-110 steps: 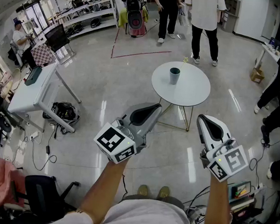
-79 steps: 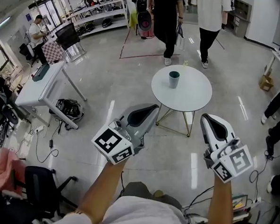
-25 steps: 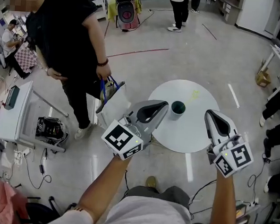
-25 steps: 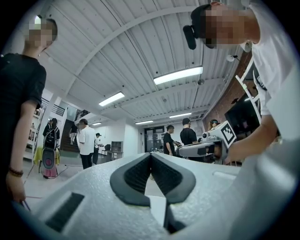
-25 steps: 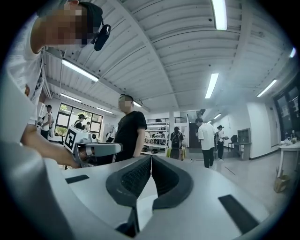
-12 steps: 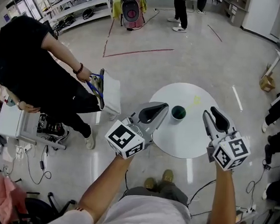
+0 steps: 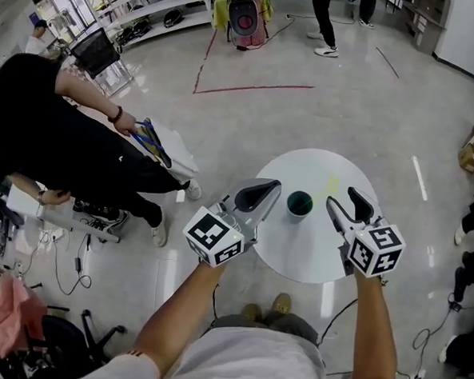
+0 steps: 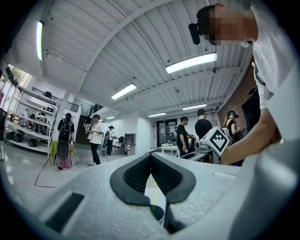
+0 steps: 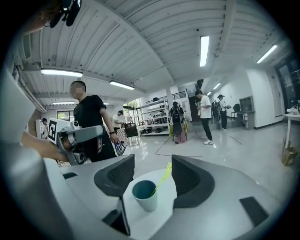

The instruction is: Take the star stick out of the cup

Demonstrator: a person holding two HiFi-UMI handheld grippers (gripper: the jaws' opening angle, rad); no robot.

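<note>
— Teal cup (image 9: pixel 144 194) on our white bench (image 7: pixel 313 253) holds the leaning star stick (image 9: pixel 162 178).
— We hover: left hand-held gripper (image 8: pixel 151 173) pressed together, right hand-held gripper (image 9: pixel 152 176) opening, nothing pinched.

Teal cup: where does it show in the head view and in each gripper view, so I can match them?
Head view: teal cup right of centre, near the left edge of the round white table.
Left gripper view: teal cup at bottom centre, only part of its rim showing.
Right gripper view: teal cup low, just left of centre, fully visible.
Shared landmark: the round white table under it.
</note>
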